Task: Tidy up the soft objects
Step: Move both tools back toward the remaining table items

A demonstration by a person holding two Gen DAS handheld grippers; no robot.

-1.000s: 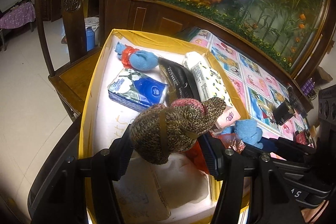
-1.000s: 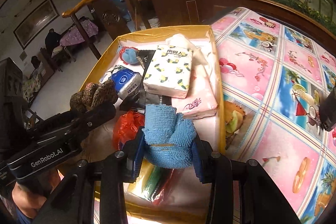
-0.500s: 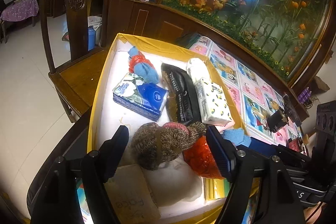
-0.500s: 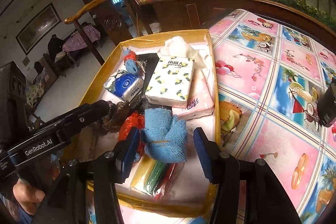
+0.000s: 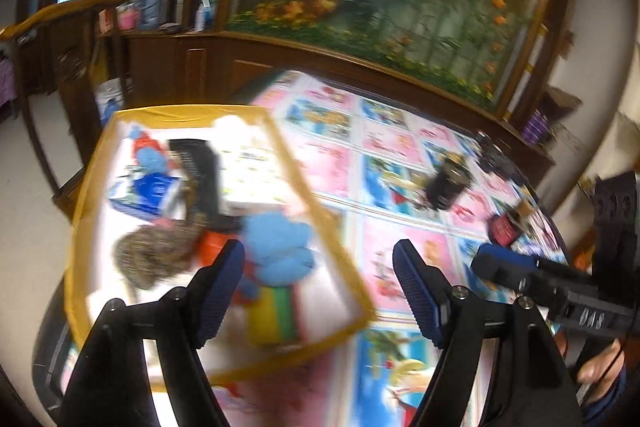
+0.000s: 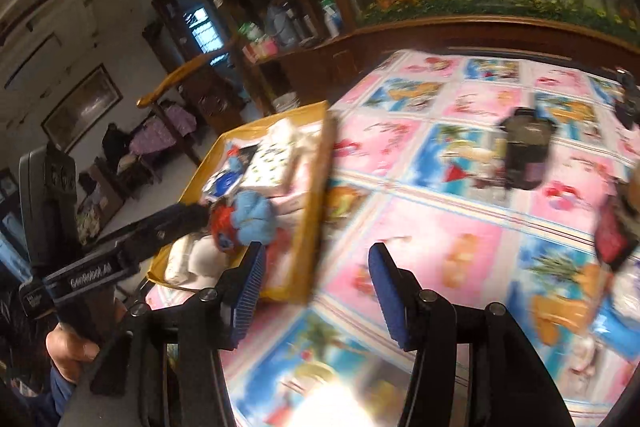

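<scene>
The yellow-rimmed tray (image 5: 92, 187) holds the soft things. In it lie a brown knitted piece (image 5: 156, 255), a light blue cloth (image 5: 280, 247), a red item (image 5: 212, 247), tissue packs (image 5: 148, 187) and a black pouch (image 5: 200, 163). My left gripper (image 5: 320, 283) stands open and empty over the tray's right corner. My right gripper (image 6: 320, 287) is open and empty above the tablecloth, just right of the tray (image 6: 320, 187). The blue cloth (image 6: 256, 219) rests near its left finger. In the right wrist view the left gripper's fingers (image 6: 188, 217) hang over the tray.
A pink and blue picture tablecloth (image 6: 440, 219) covers the table. On it stand a dark jar (image 6: 524, 155) and a dark red container (image 6: 612, 239) to the right. A wooden chair (image 6: 172, 87) stands beyond the tray. A hand (image 6: 68, 347) holds the left gripper.
Both grippers opened and let go; the knitted piece and the blue cloth now lie in the tray. Both then drew back and swung right, toward the tablecloth.
</scene>
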